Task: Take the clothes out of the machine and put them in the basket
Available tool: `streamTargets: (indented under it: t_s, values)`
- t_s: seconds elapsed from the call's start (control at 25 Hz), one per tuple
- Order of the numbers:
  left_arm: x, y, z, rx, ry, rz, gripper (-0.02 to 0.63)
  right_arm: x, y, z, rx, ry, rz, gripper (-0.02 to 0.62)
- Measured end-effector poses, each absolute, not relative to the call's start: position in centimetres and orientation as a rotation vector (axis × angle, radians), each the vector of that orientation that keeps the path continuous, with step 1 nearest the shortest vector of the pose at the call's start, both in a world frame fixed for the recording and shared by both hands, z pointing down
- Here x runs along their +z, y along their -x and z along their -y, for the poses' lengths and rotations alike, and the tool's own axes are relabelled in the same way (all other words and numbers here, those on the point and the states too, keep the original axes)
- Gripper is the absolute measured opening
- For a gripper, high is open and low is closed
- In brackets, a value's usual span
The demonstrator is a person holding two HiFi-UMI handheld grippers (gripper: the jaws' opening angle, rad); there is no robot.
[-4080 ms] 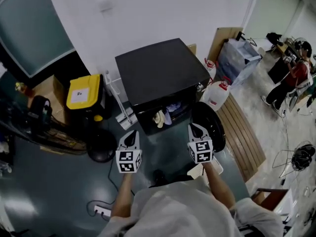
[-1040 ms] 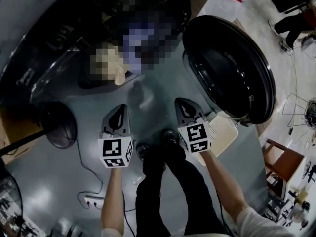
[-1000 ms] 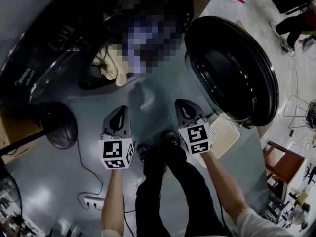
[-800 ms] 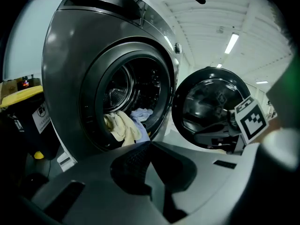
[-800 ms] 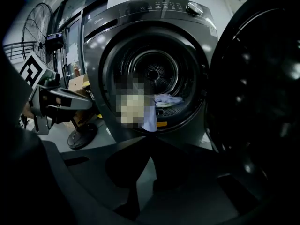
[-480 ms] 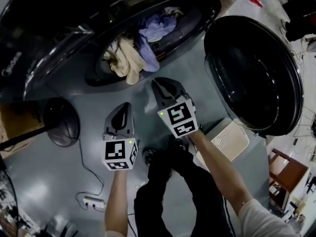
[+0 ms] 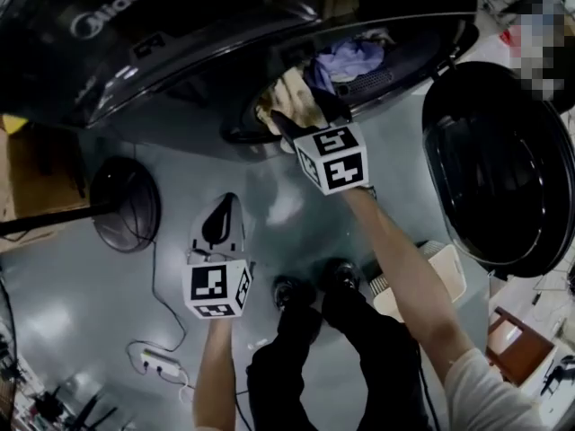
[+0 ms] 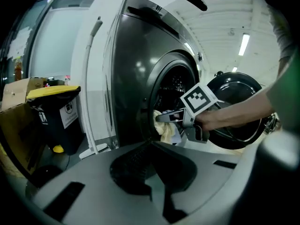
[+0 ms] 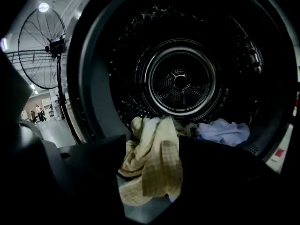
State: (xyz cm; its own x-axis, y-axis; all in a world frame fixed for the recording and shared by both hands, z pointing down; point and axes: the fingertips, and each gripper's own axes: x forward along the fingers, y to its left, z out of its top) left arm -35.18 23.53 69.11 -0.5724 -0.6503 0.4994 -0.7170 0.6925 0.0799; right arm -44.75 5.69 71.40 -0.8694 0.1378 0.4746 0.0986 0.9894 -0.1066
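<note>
A dark front-loading machine (image 7: 180, 43) stands with its round door (image 7: 503, 178) swung open to the right. A yellow checked cloth (image 9: 154, 168) hangs over the lip of the drum (image 9: 180, 81), with a pale blue garment (image 9: 222, 131) behind it. My right gripper (image 7: 292, 119) reaches into the opening. Its jaws are opening, with the yellow cloth (image 7: 292, 101) between them, and the pads do not press on it. My left gripper (image 7: 225, 206) hovers over the floor in front of the machine, shut and holding nothing. The white basket (image 7: 440, 277) sits on the floor under my right arm.
A black fan (image 7: 126, 203) stands on the floor to the left of the machine, and a power strip (image 7: 157, 362) with its cable lies near my left arm. A yellow-lidded black bin (image 8: 56, 111) and a cardboard box (image 8: 18, 97) stand left of the machine. The person's feet (image 7: 310, 290) are between the grippers.
My right gripper has travelled from beside the left one up into the machine's opening, and its jaws have parted around the yellow cloth. The left gripper has shifted a little towards the machine.
</note>
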Motion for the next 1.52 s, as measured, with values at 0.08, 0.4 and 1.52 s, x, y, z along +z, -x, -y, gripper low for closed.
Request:
streamTargets:
  t_s: [0.08,0.4,1.52]
  values:
    - [69.6,35.4,-24.6,0.177,-1.026,2.410,0.017,72.2,46.5,-5.6,0.114,0.148,2.594,0.353]
    - [70.1,35.8,-26.7,0.164,-0.981,2.422,0.017,77.2,48.1,-6.2,0.025,0.053,2.354,0.224]
    - [59.2,29.1,-21.2,0.115,-1.115,2.291,0.018,58.3,32.3,-8.7,-0.036,0.205,2.616,0.098]
